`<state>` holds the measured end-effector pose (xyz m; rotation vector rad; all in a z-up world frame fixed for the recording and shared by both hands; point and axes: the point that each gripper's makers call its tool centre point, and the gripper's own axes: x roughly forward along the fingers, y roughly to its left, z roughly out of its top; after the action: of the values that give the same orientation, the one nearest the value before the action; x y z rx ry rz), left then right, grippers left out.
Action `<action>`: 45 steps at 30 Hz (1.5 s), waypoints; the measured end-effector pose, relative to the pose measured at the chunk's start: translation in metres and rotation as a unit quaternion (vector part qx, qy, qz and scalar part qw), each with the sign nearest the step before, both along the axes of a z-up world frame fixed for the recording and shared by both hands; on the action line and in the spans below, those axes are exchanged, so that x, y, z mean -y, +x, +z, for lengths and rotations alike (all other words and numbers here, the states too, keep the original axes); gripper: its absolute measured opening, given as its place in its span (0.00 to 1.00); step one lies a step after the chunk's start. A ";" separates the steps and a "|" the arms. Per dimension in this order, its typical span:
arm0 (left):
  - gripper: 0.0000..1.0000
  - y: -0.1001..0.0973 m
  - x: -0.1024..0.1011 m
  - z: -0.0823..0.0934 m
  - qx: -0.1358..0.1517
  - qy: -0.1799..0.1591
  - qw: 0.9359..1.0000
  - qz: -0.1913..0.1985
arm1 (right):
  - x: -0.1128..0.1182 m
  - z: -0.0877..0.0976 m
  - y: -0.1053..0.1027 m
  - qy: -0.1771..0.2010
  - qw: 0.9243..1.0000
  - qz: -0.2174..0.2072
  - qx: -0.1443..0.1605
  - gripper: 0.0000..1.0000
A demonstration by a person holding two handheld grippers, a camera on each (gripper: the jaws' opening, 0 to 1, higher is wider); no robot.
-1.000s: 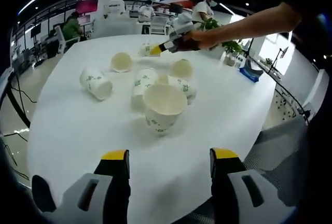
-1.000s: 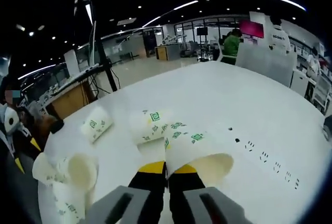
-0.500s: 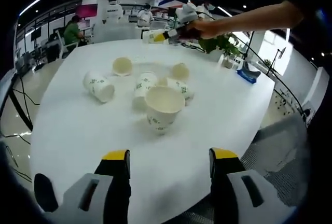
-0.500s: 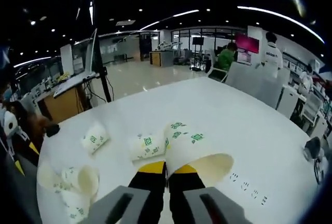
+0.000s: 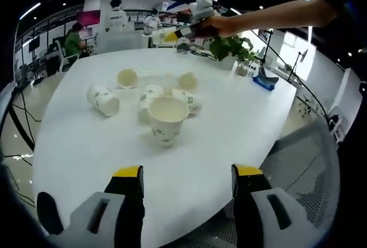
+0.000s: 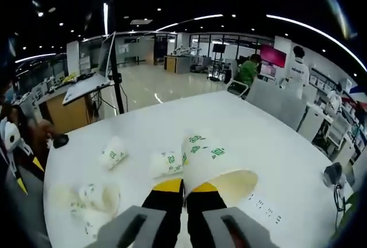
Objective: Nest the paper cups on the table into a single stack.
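The white round tabletop (image 5: 86,144) carries a loose cluster of paper cups near its middle, well ahead of the left gripper (image 5: 186,173), whose yellow-tipped jaws stand wide apart with nothing between them. In the left gripper view the nearest cup (image 5: 166,119) stands upright, mouth up, its long axis vertical. Just behind it several cups lie on their sides: one (image 5: 150,94) touching it with its axis running away from the camera, one (image 5: 186,100) to its right, and one (image 5: 187,81) farther back with its mouth toward the camera. Another cup (image 5: 127,78) shows its open mouth, and a lone cup (image 5: 103,99) lies on its side apart from the rest, mouth toward the lower right. The right gripper (image 6: 184,189) has its jaws pressed nearly together on the rim of a held cup (image 6: 209,162), which is raised above the tabletop, lying roughly level, its base pointing away along the jaws and its mouth toward the camera at the lower right.
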<state>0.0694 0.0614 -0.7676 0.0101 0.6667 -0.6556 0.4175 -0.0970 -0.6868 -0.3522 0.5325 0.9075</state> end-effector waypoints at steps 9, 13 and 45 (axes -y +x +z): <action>0.61 0.004 0.002 0.015 0.016 -0.008 1.000 -0.001 | -0.008 0.010 -0.034 -0.042 0.999 0.031 0.003 0.00; 0.61 0.005 0.002 0.015 0.017 -0.010 1.000 0.002 | -0.013 0.012 -0.042 -0.057 0.997 0.051 0.002 0.00; 0.63 0.024 -0.014 0.027 0.042 -0.033 0.997 0.052 | -0.087 -0.016 -0.214 -0.220 0.917 0.329 -0.042 0.00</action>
<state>0.0930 0.0757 -0.7409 -0.0583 0.5611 -0.5744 0.2032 -0.0099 -0.7028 -0.9449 0.7149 1.4576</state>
